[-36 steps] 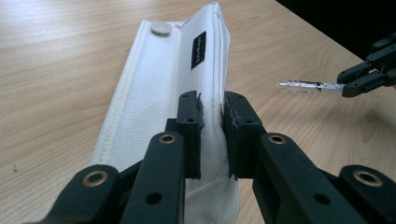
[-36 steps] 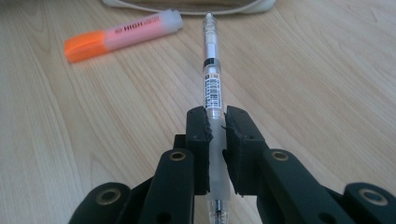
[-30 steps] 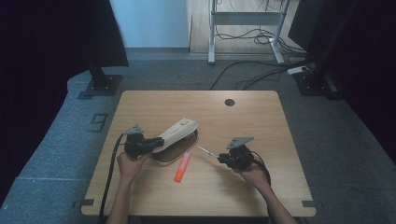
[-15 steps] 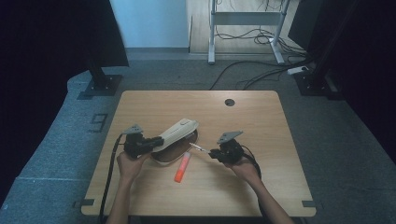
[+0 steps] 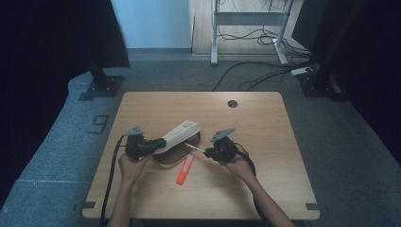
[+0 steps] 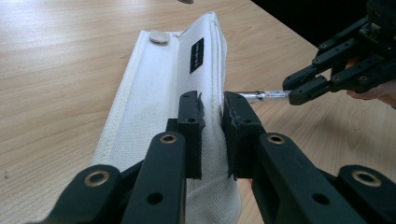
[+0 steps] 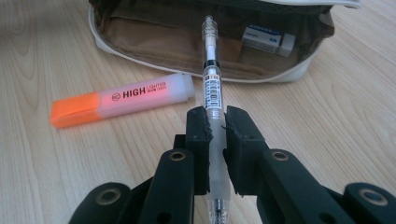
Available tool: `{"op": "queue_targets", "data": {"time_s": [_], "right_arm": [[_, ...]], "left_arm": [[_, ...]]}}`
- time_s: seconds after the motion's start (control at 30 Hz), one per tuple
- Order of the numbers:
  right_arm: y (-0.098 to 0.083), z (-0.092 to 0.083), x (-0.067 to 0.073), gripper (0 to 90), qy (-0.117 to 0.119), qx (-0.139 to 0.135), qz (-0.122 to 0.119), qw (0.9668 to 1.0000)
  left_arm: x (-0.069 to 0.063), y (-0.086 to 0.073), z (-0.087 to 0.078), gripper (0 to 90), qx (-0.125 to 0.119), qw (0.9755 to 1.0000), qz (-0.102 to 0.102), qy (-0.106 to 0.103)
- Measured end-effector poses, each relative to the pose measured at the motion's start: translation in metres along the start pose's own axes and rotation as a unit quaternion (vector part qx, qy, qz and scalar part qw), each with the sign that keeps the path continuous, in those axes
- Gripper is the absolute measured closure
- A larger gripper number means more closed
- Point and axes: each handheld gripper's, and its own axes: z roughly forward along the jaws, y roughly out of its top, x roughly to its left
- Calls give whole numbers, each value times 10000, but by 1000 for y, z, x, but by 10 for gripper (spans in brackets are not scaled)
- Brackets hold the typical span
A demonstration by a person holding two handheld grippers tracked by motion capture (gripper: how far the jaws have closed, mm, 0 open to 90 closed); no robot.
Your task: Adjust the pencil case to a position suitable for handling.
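Observation:
A white pencil case [image 5: 182, 134] lies open on the wooden table [image 5: 265, 127]. My left gripper [image 5: 153, 144] is shut on the case's flap [image 6: 168, 93] and holds it lifted; its jaws [image 6: 212, 135] pinch the cloth edge. My right gripper [image 5: 208, 152] is shut on a clear pen [image 7: 211, 70] whose tip points into the case's brown inside [image 7: 187, 46], just at the opening. From the left gripper view the right gripper [image 6: 303, 86] and the pen [image 6: 261, 96] come in beside the flap. An orange highlighter [image 5: 185, 169] lies on the table in front of the case.
A small white eraser box [image 7: 268, 38] sits inside the case at the right. A round cable hole [image 5: 232, 103] is at the table's far edge. Dark stands and cables cover the floor beyond the table.
My right gripper has moved left toward the case with the pen, bringing its tip to the opening. The left gripper and the lifted flap have stayed in place.

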Motion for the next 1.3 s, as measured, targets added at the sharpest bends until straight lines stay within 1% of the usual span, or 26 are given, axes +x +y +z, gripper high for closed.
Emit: {"op": "queue_targets", "data": {"time_s": [0.3,0.37,0.63,0.93,1.3], "right_arm": [[10,14,2,787,67,72,-32,9999],[14,19,3,787,86,94,-85,9999],[23,29,6,787,136,130,-158,9997],[36,44,10,787,184,167,-259,9994],[47,62,13,786,238,237,-370,9988]], "left_arm": [[0,0,0,781,-35,10000,-19,-37],[0,0,0,781,-46,10000,-19,-39],[1,0,0,780,-45,10000,-33,-45],[1,0,0,780,-55,9999,-91,-73],[1,0,1,779,-48,9999,-90,-97]]}}
